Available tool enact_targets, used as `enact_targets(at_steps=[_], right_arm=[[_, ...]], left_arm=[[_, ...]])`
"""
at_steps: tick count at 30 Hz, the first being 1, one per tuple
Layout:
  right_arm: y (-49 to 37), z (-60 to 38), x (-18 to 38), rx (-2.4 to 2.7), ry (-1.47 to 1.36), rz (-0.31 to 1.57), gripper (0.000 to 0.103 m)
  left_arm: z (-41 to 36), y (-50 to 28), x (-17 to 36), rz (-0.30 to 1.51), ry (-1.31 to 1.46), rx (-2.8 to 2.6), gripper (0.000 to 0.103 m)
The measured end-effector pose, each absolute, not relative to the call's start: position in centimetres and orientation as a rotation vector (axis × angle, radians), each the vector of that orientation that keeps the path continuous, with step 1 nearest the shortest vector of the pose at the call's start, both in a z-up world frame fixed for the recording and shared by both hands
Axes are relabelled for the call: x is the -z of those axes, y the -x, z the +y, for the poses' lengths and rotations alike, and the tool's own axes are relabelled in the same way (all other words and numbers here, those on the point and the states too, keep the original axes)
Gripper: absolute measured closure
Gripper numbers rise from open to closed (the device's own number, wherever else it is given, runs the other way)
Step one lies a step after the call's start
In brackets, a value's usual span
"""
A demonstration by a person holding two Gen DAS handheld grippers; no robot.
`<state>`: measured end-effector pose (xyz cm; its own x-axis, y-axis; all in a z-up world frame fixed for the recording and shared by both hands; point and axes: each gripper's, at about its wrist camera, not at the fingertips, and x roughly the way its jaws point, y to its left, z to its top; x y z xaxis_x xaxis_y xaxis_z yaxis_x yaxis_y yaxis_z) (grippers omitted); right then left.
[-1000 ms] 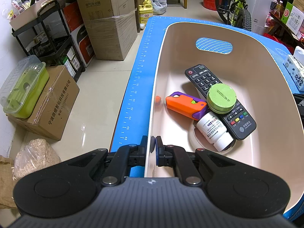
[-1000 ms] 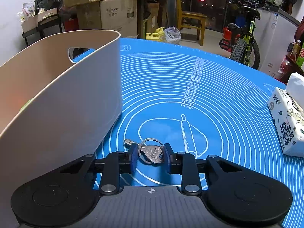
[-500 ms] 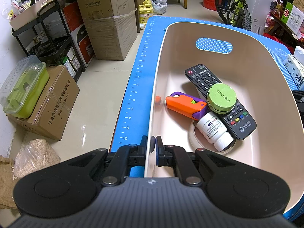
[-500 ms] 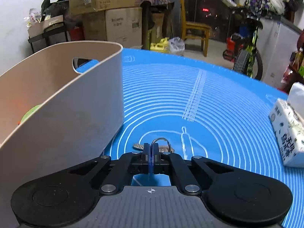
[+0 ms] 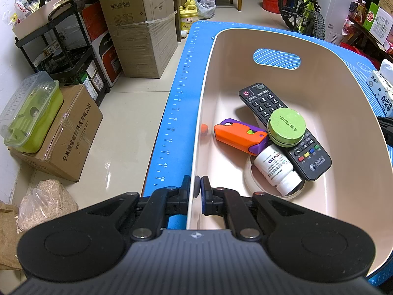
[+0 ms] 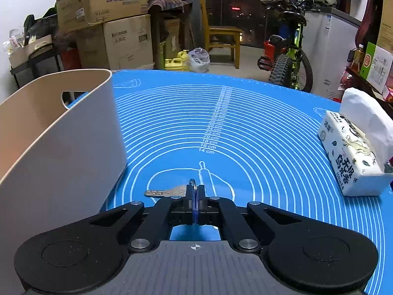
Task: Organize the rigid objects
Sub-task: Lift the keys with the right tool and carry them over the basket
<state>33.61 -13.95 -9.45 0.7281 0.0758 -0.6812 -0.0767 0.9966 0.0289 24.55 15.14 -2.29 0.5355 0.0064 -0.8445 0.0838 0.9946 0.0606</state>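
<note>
My left gripper [image 5: 197, 189] is shut on the near left rim of the beige bin [image 5: 205, 83]. Inside the bin lie a black remote [image 5: 260, 100], a green round tin [image 5: 286, 126], an orange and purple toy [image 5: 239, 135] and a white pill bottle [image 5: 275, 169]. My right gripper [image 6: 194, 191] is shut on the ring of a key [image 6: 167, 192] and holds it above the blue mat [image 6: 221, 123], right of the bin's outer wall [image 6: 61, 147]. The key blade sticks out to the left.
A tissue pack [image 6: 356, 152] lies on the mat at the right. Cardboard boxes [image 5: 140, 32], a black rack [image 5: 56, 49] and a bicycle [image 6: 287, 59] stand on the floor beyond the table edge. A sack of grain [image 5: 46, 204] sits low at the left.
My right gripper closed on the key ring and lifted the key off the mat, rising higher. The left gripper stayed still on the bin rim.
</note>
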Motion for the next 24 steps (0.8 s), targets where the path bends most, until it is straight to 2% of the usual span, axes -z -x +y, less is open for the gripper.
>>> enact_targets(at_steps=[7,15,24], right_arm=[[-34.5,-13.7,10.5,-0.098,0.03,0.769,0.086],[-35.1,-13.7,10.7,-0.094,0.039,0.76,0.09],[-33.4,-13.4,5.0,-0.086,0.042,0.659,0.09]], left_arm=[[15.2,-24.5,2.3,1.006,-0.1,0.046,0.094],[15.1,-24.6,2.4,1.007,-0.101,0.046,0.094],[15.2,-24.6,2.4,1.007,-0.101,0.045,0.094]])
